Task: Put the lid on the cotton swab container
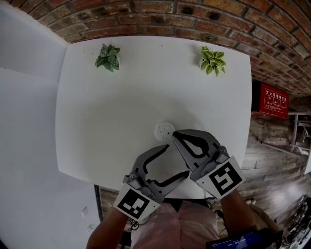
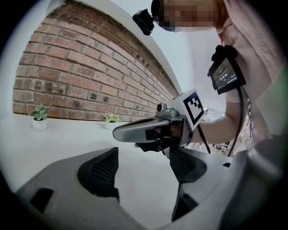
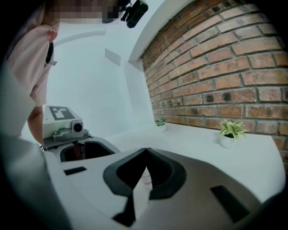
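The cotton swab container (image 1: 164,130) is a small round white tub near the table's front, its top showing swab tips; I cannot tell whether a lid is on it. My right gripper (image 1: 174,134) is shut, its tips at the tub's right edge with nothing visible between them. In the right gripper view the closed jaws (image 3: 145,151) meet above a pale bit of the tub (image 3: 145,179). My left gripper (image 1: 178,159) stands open and empty just below the right one. The left gripper view shows its pads (image 2: 104,172) wide apart, with the right gripper (image 2: 153,130) crossing in front.
Two small potted plants (image 1: 108,57) (image 1: 212,60) stand at the back of the white table (image 1: 97,121), in front of a brick wall (image 1: 194,14). A red sign (image 1: 273,100) hangs off to the right. The table's front edge lies just under my grippers.
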`<state>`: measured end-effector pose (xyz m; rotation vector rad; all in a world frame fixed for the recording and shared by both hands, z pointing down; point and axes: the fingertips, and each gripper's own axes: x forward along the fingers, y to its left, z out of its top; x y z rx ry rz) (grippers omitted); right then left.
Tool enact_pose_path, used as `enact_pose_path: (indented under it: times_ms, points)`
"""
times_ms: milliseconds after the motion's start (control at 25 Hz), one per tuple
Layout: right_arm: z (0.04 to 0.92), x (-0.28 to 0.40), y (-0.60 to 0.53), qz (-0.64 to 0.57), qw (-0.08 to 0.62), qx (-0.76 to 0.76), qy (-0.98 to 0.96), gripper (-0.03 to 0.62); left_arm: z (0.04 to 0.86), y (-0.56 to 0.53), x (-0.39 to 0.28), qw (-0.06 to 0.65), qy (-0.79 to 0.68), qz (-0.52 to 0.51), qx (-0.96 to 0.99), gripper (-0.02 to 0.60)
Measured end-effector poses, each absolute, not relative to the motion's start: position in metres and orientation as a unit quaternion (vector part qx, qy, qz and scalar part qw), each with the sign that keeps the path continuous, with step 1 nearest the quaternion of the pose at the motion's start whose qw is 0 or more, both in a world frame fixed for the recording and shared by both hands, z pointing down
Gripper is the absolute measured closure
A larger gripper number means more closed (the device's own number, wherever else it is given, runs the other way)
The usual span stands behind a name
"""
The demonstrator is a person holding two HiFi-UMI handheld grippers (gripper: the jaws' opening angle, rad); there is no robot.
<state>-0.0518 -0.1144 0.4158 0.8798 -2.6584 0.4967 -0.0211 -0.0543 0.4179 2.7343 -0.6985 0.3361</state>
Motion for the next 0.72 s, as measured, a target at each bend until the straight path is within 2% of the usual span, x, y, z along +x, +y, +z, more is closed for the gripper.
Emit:
enact_pose_path:
  times_ms: [200, 320, 360, 400, 480, 520, 720]
  points:
    - [0.389, -0.029, -0.124, 0.154, 0.117, 0.343, -0.919, 0.585, 0.395, -0.049, -0.036, 0.124, -0.262, 0.12, 0.949, 0.221]
    - [0.362, -0.011, -0.128, 0.115, 0.092, 0.373, -0.916, 0.583, 0.374, -0.057, -0.059, 0.177, -0.338, 0.089, 0.92, 0.244]
    - [0.353, -0.006, -0.128, 0.108, 0.087, 0.384, -0.913, 0.583, 0.364, -0.063, -0.068, 0.174, -0.366, 0.076, 0.911, 0.276]
    - [0.345, -0.002, -0.126, 0.104, 0.083, 0.394, -0.91, 0.583, 0.352, -0.069, -0.078, 0.16, -0.395, 0.063, 0.902, 0.333]
    - [0.328, 0.007, -0.12, 0.097, 0.072, 0.412, -0.903, 0.583, 0.331, -0.08, -0.099, 0.125, -0.458, 0.044, 0.879, 0.511]
    - [0.319, 0.01, -0.116, 0.092, 0.065, 0.42, -0.901, 0.583, 0.321, -0.084, -0.108, 0.112, -0.486, 0.04, 0.866, 0.581]
    - [0.287, 0.019, -0.098, 0.065, 0.051, 0.451, -0.889, 0.588, 0.262, -0.087, -0.117, 0.017, -0.563, 0.035, 0.826, 0.58]
